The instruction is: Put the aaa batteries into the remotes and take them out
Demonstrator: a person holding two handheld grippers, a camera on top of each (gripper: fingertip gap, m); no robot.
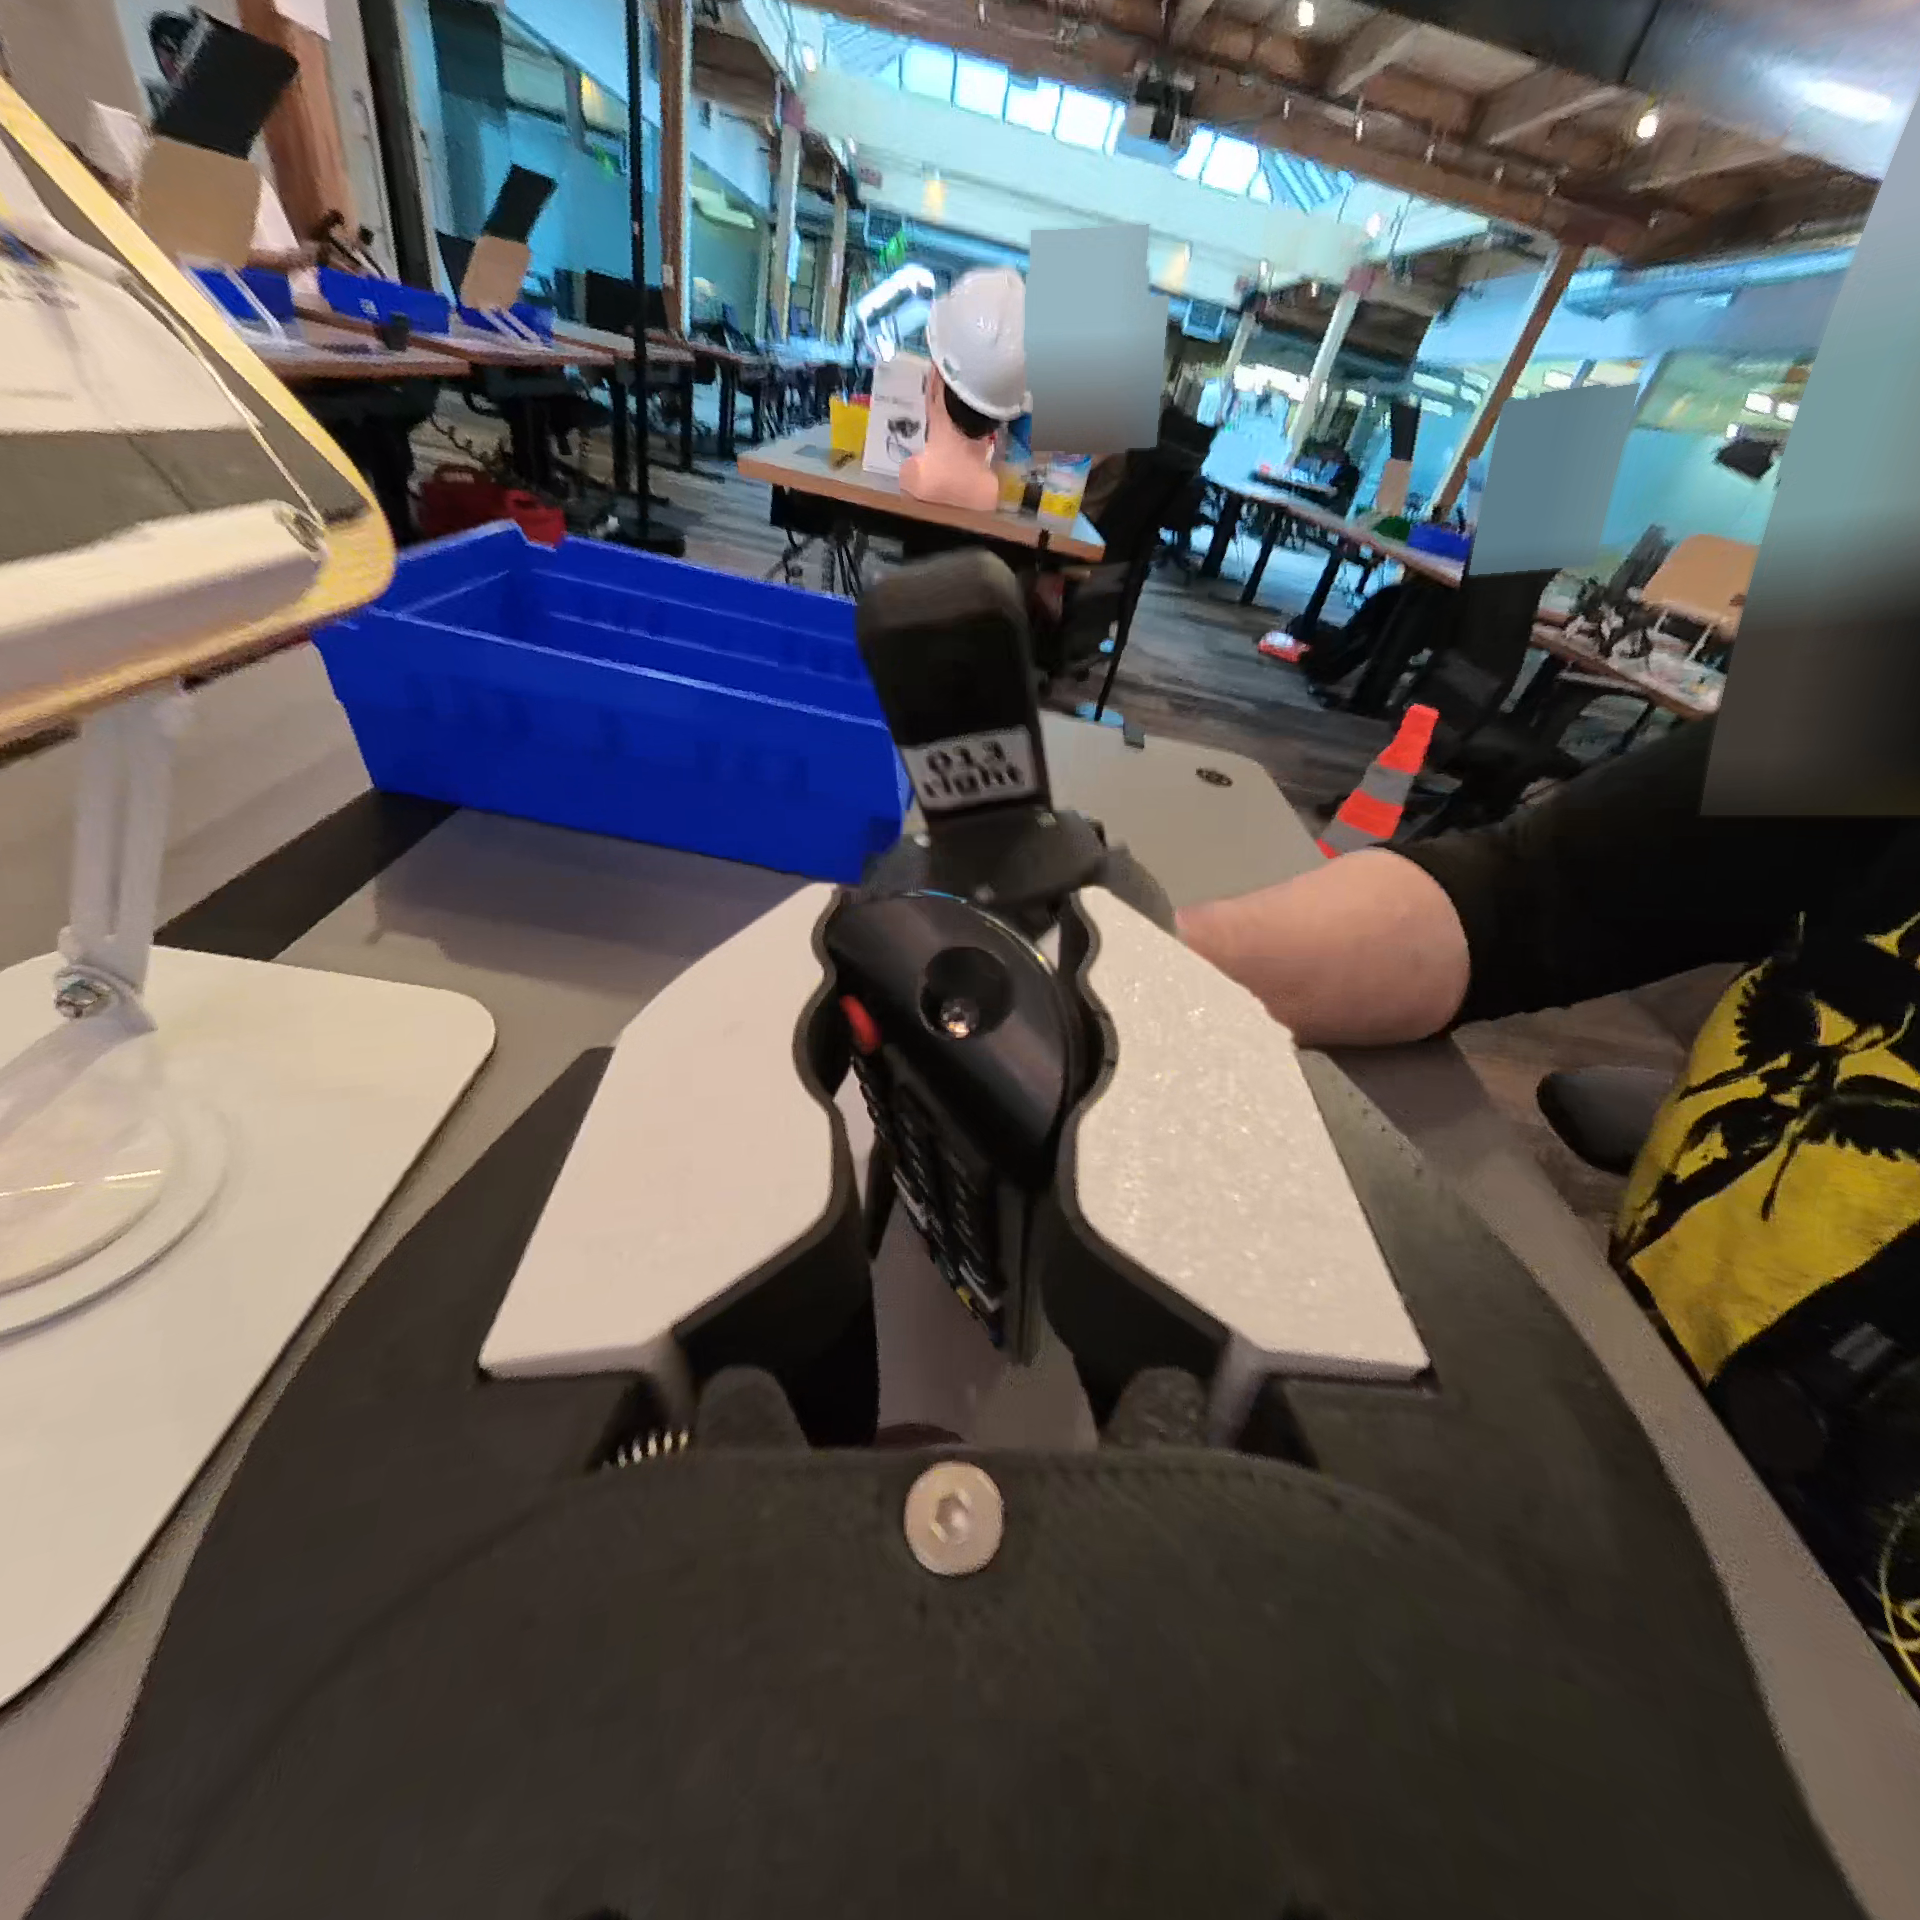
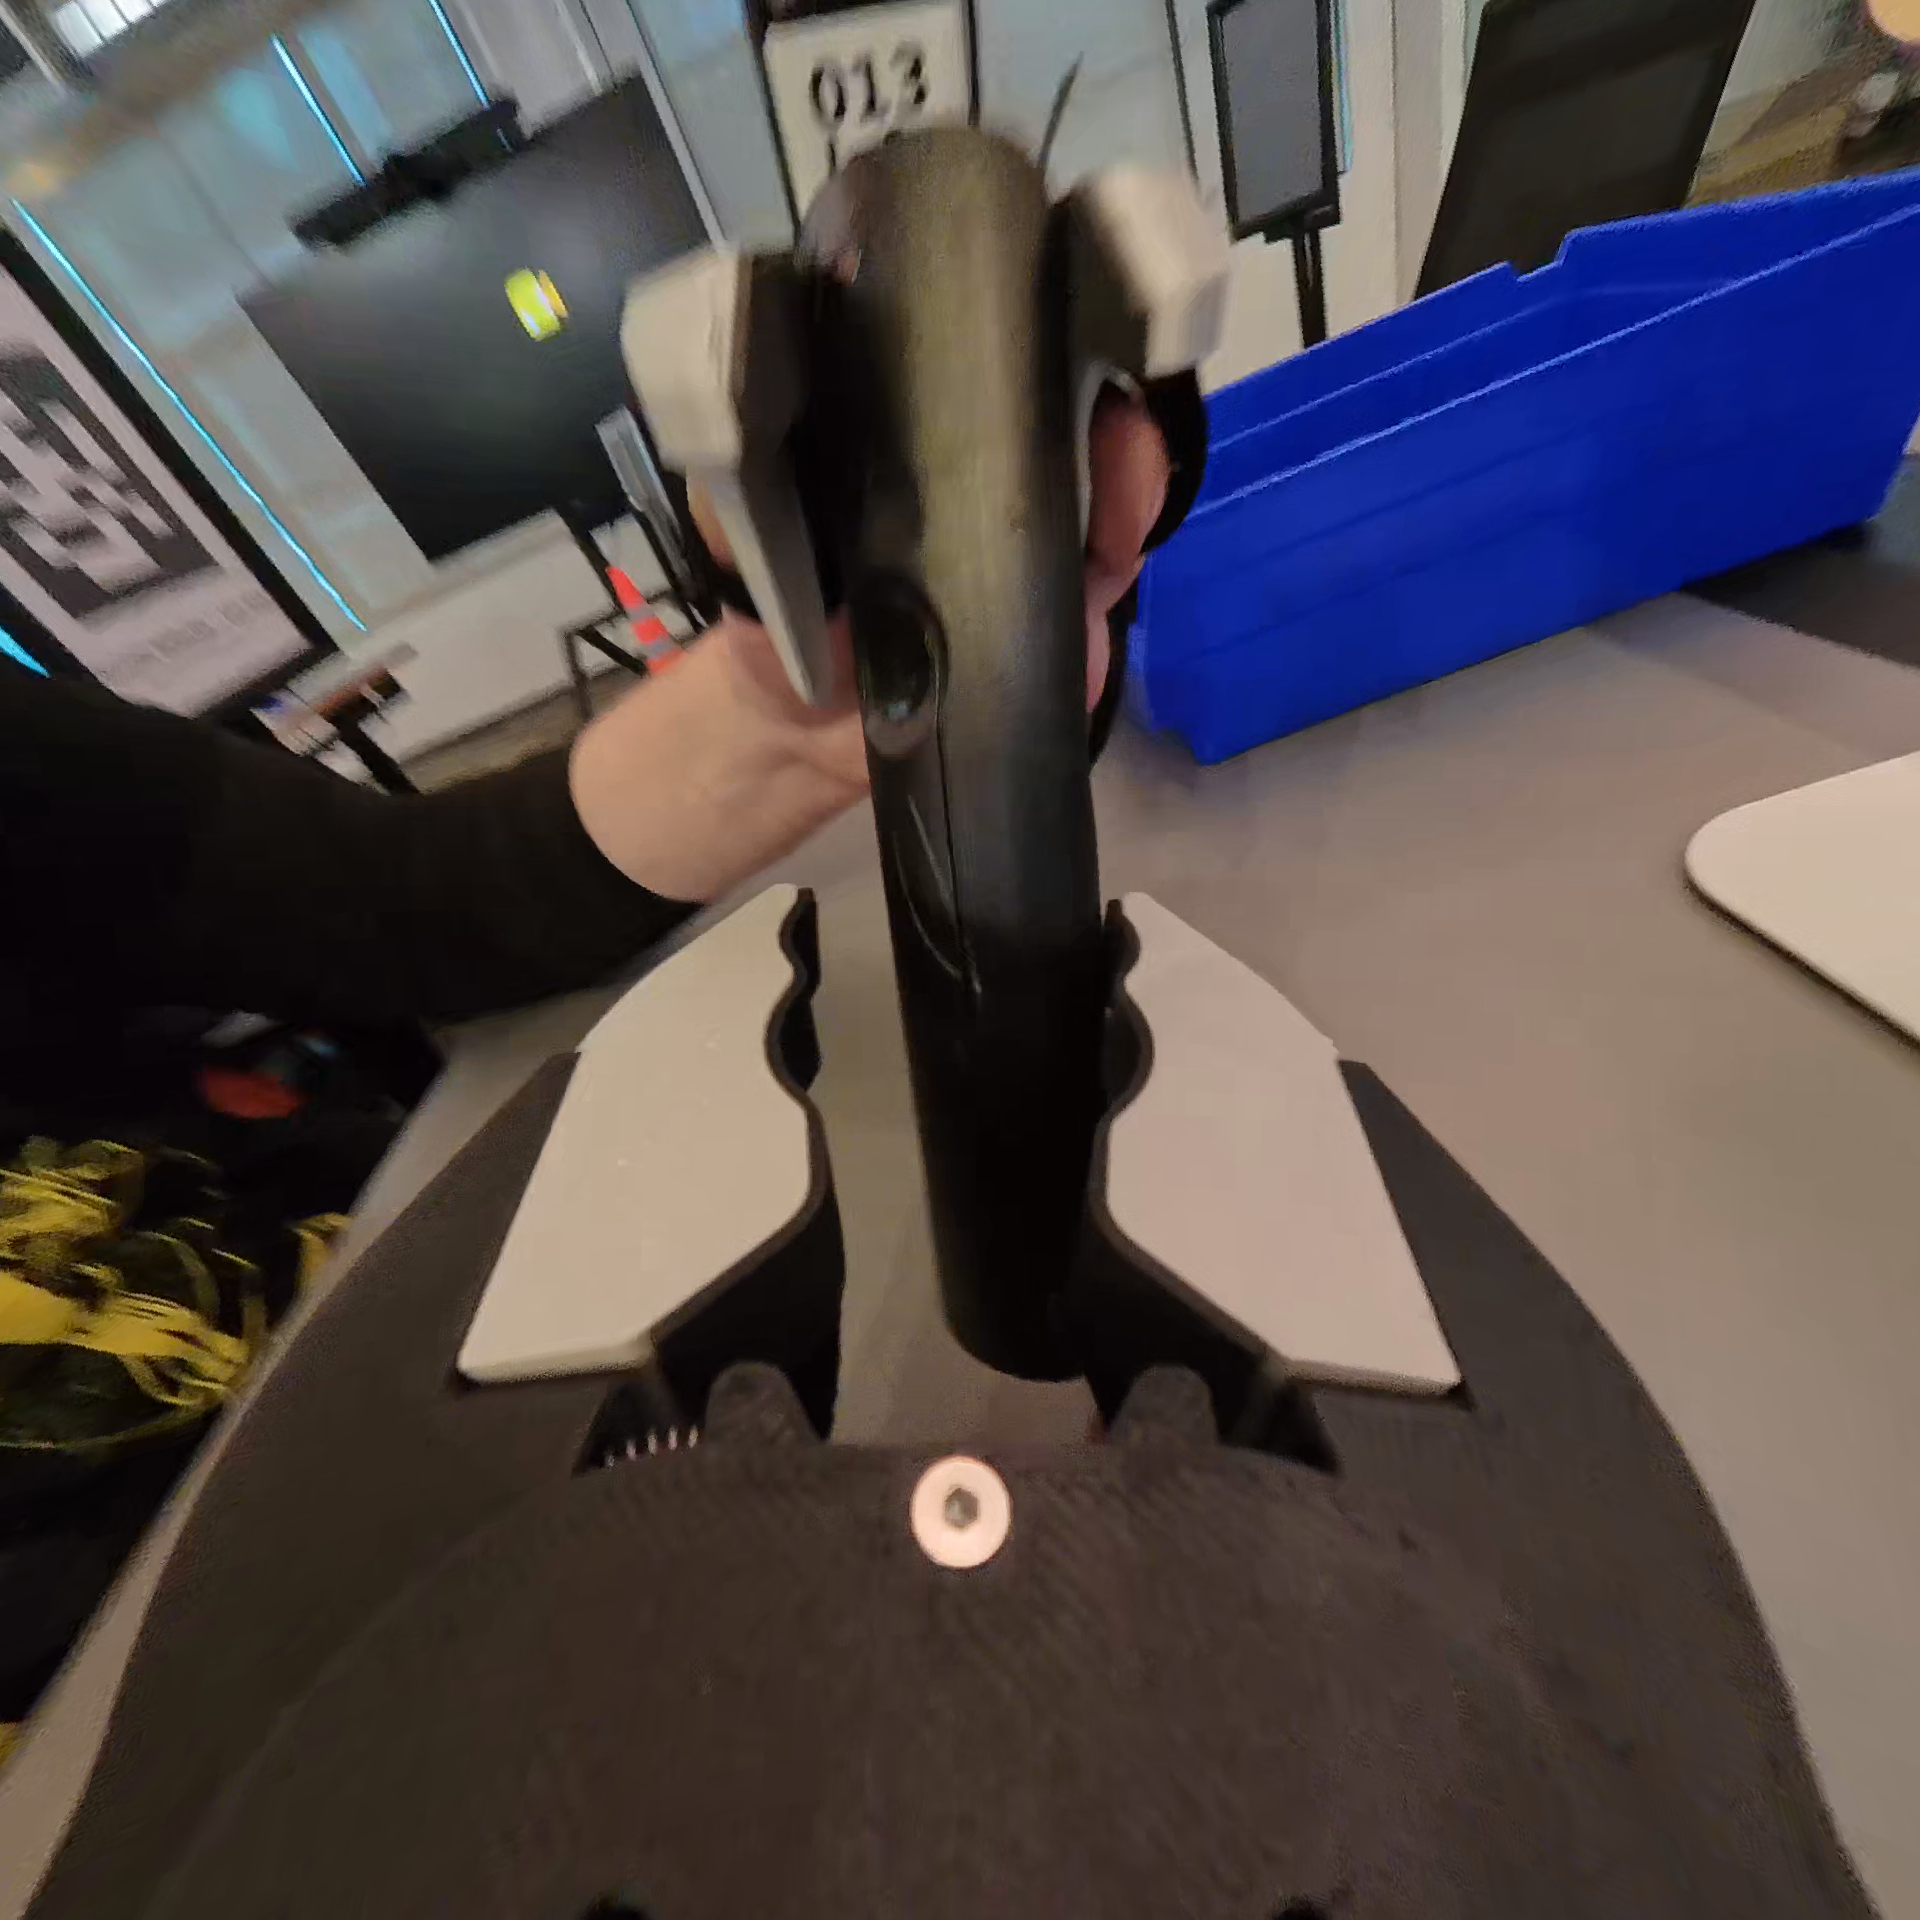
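Nearest in the left wrist view, the left gripper (image 1: pixel 956 1060) has its jaws pinching the remote (image 1: pixel 951 1132), button face tilted toward seven o'clock. In the right wrist view the right gripper (image 2: pixel 961 1049) pinches the same remote's smooth back, its far end at twelve o'clock. No batteries show, and whether the battery cover is open cannot be told. Judged so, loading has barely begun. Beyond, at one o'clock, sits the bin (image 2: pixel 1558 468).

Black remote (image 1: pixel 956 1122), blue bin (image 1: pixel 623 696), grey table (image 2: pixel 1455 935), orange-and-grey striped cone (image 1: pixel 1387 779)
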